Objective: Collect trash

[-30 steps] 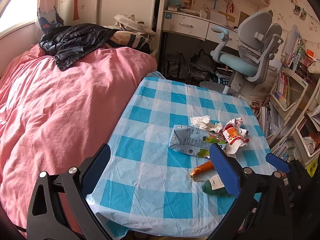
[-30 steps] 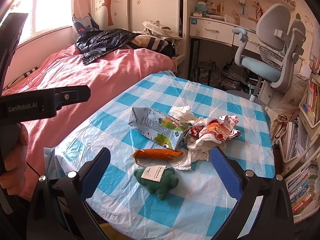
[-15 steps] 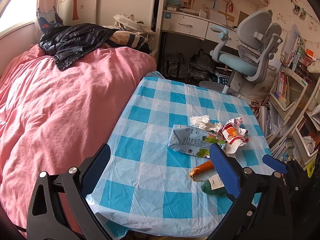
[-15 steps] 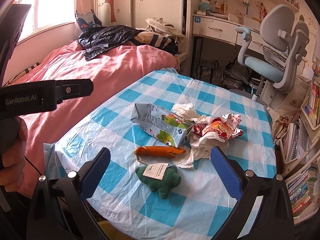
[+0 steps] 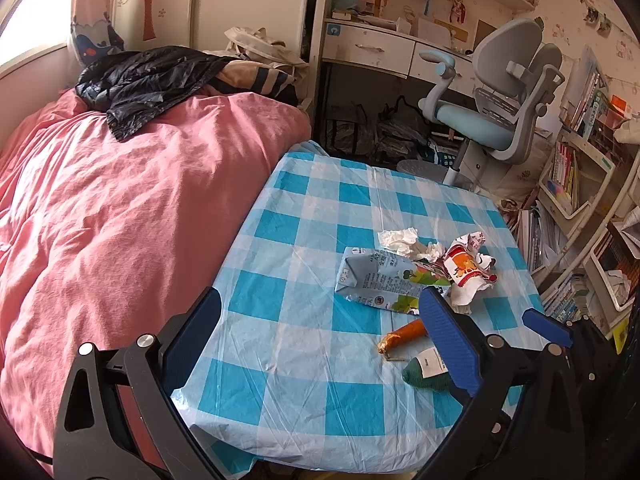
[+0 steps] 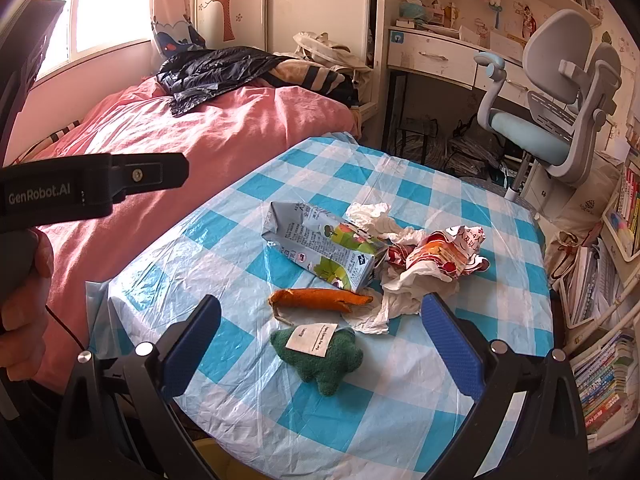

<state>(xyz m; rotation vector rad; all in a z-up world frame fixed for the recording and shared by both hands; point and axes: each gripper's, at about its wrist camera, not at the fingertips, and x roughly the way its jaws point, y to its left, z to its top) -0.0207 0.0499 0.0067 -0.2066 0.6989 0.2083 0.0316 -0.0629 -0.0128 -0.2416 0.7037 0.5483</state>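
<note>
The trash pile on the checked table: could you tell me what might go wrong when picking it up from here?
The green felt toy and orange carrot toy lie right beside the crumpled tissue, so the open right gripper may grab toys instead. The flattened milk carton overlaps the snack wrapper; lifting one could drag the other.

Both the left gripper (image 5: 320, 344) and right gripper (image 6: 320, 344) hover empty, fingers spread wide.

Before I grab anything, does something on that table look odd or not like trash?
Yes: the green plush toy with a white tag and the orange plush carrot lie beside the crushed milk carton, snack wrapper and tissues. They look like toys, not trash.
</note>
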